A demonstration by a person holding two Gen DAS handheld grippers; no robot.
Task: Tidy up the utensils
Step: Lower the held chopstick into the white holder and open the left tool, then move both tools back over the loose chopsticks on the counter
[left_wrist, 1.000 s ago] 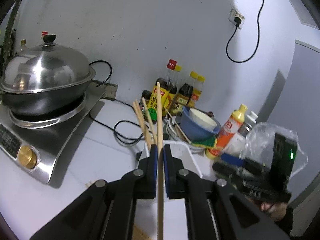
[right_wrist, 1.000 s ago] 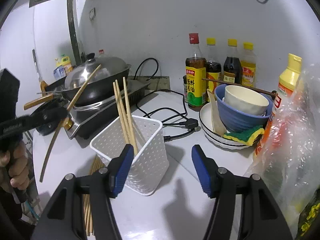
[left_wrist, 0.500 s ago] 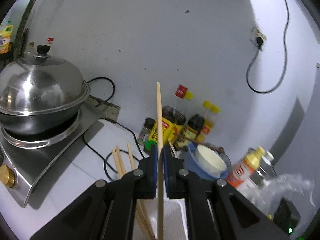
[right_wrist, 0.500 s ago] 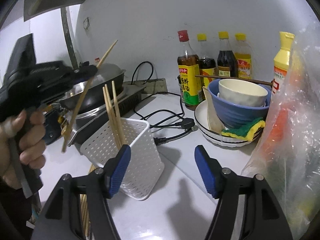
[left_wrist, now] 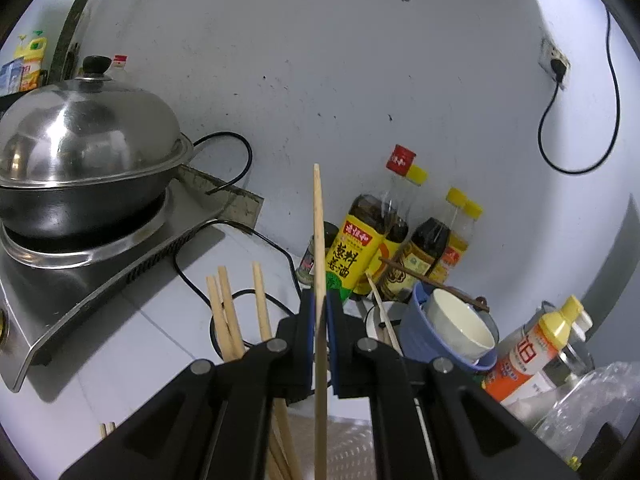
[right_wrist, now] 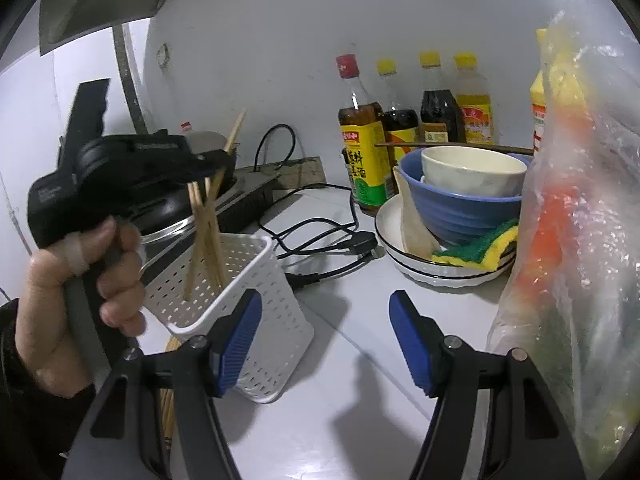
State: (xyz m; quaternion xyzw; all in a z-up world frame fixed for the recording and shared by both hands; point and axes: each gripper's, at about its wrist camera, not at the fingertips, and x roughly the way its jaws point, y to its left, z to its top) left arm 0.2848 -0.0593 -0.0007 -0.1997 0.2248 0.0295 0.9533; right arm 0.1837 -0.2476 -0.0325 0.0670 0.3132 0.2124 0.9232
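Chopstick [left_wrist: 318,240] pinched upright in left gripper [left_wrist: 319,344]; basket [right_wrist: 256,280] below.

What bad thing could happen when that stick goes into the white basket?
The left gripper pinches one long chopstick near its middle, so it might swivel and miss the white basket. The basket is light and sits free on the counter; the right gripper is open beside it, not holding it, so a bump could tip it. Three chopsticks already lean inside and could get knocked askew.
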